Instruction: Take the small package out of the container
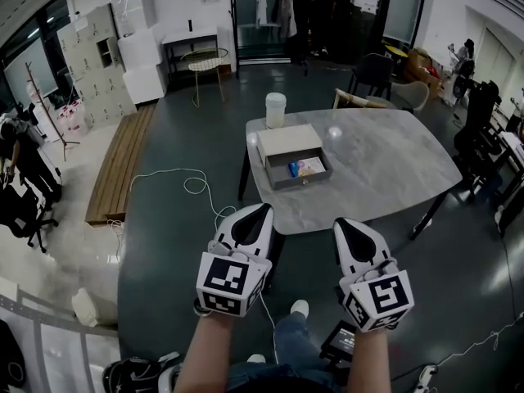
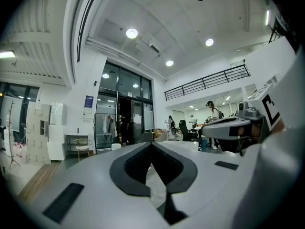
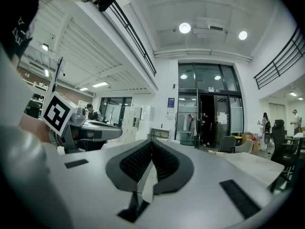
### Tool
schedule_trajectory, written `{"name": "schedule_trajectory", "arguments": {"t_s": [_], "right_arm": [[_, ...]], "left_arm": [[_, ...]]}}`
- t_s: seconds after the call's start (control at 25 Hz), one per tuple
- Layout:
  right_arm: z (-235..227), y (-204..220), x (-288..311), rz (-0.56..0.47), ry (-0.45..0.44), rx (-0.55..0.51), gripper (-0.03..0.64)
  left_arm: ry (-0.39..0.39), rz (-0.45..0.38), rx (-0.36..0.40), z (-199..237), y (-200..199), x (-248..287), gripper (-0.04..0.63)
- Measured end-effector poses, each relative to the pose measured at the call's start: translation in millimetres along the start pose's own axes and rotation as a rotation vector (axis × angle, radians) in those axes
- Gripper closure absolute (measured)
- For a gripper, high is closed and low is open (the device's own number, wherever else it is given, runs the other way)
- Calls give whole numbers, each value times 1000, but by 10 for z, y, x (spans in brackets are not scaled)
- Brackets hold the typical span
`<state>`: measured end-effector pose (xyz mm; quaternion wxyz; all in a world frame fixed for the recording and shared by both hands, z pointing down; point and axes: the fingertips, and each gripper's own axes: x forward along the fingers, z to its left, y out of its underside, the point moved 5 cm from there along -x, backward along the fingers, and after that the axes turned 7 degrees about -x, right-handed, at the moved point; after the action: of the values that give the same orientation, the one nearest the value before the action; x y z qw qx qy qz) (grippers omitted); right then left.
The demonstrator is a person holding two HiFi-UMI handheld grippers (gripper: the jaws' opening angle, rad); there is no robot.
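A grey drawer-like container (image 1: 295,155) stands on the marble table (image 1: 385,166), its drawer pulled open toward me. Inside the drawer lie small packages (image 1: 307,168), one blue and one pale orange. My left gripper (image 1: 264,209) and right gripper (image 1: 340,222) are held side by side short of the table's near edge, both shut and holding nothing. In the left gripper view the jaws (image 2: 151,144) meet at the tip; in the right gripper view the jaws (image 3: 152,142) also meet. Both point level across the room, so the container does not show in those views.
A white cup (image 1: 276,109) stands on the table behind the container. A chair (image 1: 372,74) and a wicker seat (image 1: 385,98) are beyond the table. A white cable (image 1: 184,182) trails on the dark floor at left, beside a wooden bench (image 1: 123,162). People stand at the room's edges.
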<state>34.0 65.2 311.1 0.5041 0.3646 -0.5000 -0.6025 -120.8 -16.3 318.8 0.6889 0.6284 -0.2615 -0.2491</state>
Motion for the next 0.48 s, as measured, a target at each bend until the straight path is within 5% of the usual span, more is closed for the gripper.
{"name": "schedule_trajectory", "arguments": {"t_s": [0.48], "right_arm": [[-1404,292,924,-5,-43,43,591]], "left_arm": [[-89,54,-6,180,7,1534,583]]}}
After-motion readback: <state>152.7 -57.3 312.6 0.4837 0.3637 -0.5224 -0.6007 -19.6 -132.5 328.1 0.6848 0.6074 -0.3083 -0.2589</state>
